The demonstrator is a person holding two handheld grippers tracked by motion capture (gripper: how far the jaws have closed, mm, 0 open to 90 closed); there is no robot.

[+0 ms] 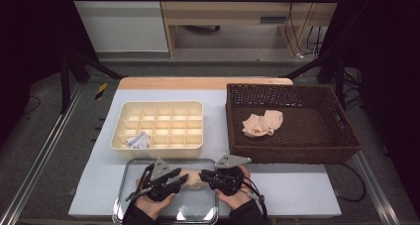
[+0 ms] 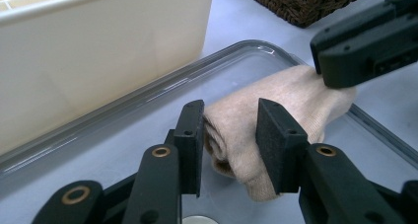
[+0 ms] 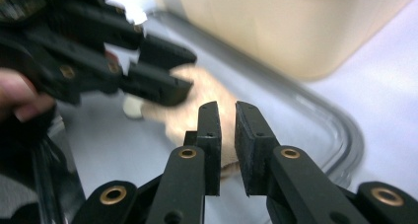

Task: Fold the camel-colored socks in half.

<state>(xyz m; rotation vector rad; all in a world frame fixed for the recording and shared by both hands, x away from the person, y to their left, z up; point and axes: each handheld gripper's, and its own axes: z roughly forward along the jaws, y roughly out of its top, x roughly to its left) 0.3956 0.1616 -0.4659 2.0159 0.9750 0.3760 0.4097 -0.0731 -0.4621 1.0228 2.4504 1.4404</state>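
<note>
A rolled beige sock (image 2: 291, 95) lies in a clear tray (image 1: 168, 161) at the table's front edge. My left gripper (image 2: 229, 135) has the near end of the roll between its jaws, and both pads touch its sides. From the other side my right gripper (image 3: 227, 130) points at the sock (image 3: 172, 120); its jaws stand a narrow gap apart with nothing clearly pinched. One of its fingers (image 2: 365, 41) rests against the roll's far end. In the high view the left gripper (image 1: 185, 178) and right gripper (image 1: 203, 176) meet tip to tip over the sock (image 1: 194, 181).
Behind the tray stands a cream organizer box (image 1: 158, 106) of several compartments, with a white bundle (image 1: 138, 140) in a front one. A dark wicker basket (image 1: 292, 155) at the right holds a beige garment (image 1: 262, 123). The tray's rim is raised.
</note>
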